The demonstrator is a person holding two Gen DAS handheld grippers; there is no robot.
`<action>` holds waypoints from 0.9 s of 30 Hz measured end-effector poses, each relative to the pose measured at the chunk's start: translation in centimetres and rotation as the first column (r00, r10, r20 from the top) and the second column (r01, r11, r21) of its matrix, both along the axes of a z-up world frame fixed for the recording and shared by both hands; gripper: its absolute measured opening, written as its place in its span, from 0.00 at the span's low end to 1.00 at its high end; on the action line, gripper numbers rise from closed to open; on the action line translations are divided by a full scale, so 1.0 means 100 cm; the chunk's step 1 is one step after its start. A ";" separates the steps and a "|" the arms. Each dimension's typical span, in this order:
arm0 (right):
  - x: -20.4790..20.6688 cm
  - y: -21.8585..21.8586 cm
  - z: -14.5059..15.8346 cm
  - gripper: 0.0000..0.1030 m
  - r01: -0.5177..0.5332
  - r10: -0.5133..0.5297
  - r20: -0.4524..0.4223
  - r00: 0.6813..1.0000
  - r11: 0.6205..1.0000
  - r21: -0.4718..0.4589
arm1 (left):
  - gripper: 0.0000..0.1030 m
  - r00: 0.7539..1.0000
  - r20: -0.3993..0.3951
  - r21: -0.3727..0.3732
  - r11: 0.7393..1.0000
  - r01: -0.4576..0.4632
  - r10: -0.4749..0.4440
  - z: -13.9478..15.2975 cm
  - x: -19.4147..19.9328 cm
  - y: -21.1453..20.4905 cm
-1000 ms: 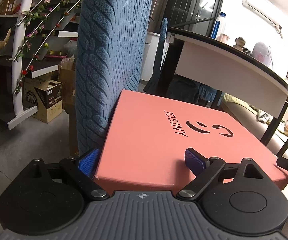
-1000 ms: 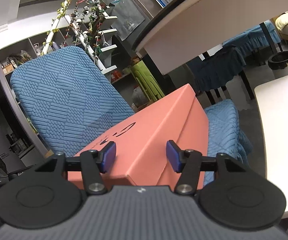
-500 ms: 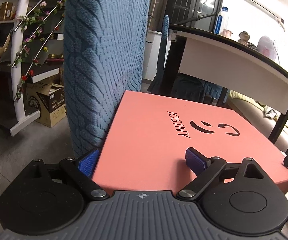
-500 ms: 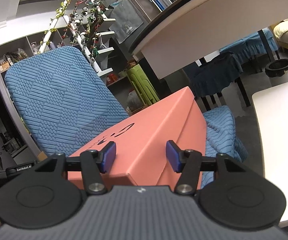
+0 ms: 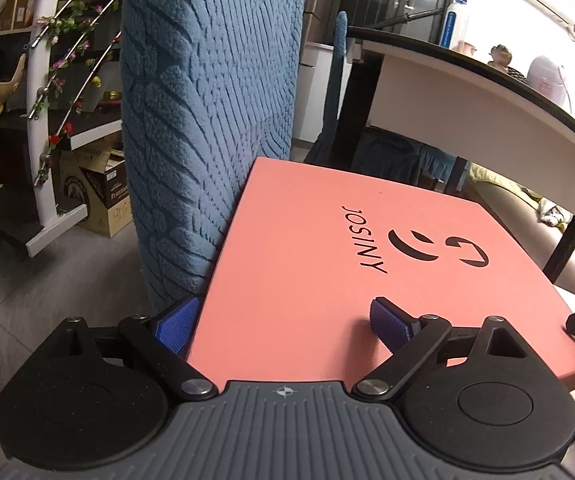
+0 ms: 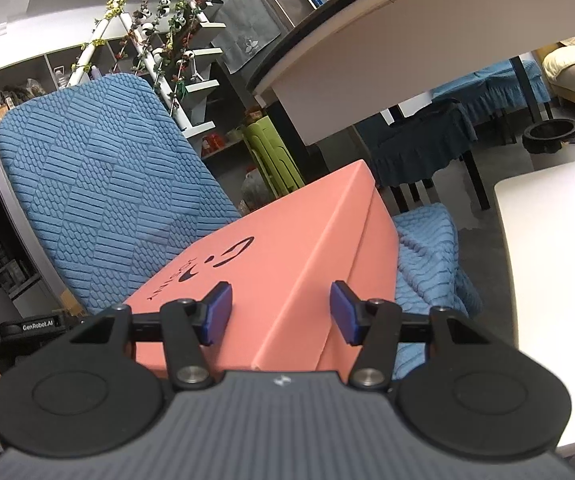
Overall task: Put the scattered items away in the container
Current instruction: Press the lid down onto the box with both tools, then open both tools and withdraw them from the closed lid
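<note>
A pink cardboard box [image 5: 347, 240] printed JOSINY rests against a blue covered chair. My left gripper [image 5: 283, 324] grips its near left corner, one blue pad down the side by the chair back, the other on the lid. In the right wrist view the same box [image 6: 287, 248] shows its lid and one side wall. My right gripper [image 6: 281, 312] clamps the near corner there, one pad on the lid and one on the side. No loose items are in view.
The blue chair back [image 5: 207, 120] stands close on the box's left, its seat [image 6: 427, 260] under the box. A dark-edged dining table [image 5: 467, 112] looms behind. A white tabletop [image 6: 547, 260] lies to the right. Shelves and cardboard cartons [image 5: 95, 200] are at far left.
Both grippers keep the same hold on the box. Box and grippers have shifted slightly together, so the chair back and dining table sit a little differently behind them.
</note>
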State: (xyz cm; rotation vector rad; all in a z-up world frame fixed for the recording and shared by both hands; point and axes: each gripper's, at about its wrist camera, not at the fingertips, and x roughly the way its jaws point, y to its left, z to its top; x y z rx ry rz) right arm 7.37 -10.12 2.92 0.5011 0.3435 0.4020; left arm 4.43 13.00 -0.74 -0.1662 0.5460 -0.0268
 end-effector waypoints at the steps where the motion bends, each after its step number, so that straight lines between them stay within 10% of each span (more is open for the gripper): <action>1: -0.001 0.000 0.001 0.53 0.001 -0.001 0.002 1.000 1.000 -0.009 | 0.90 1.000 0.010 0.008 1.000 -0.006 0.006 0.002 -0.003 -0.002; 27: -0.066 -0.035 0.043 0.48 0.146 -0.120 0.116 0.986 0.959 -0.243 | 1.00 0.970 0.241 0.093 0.996 0.015 -0.037 0.027 -0.083 -0.065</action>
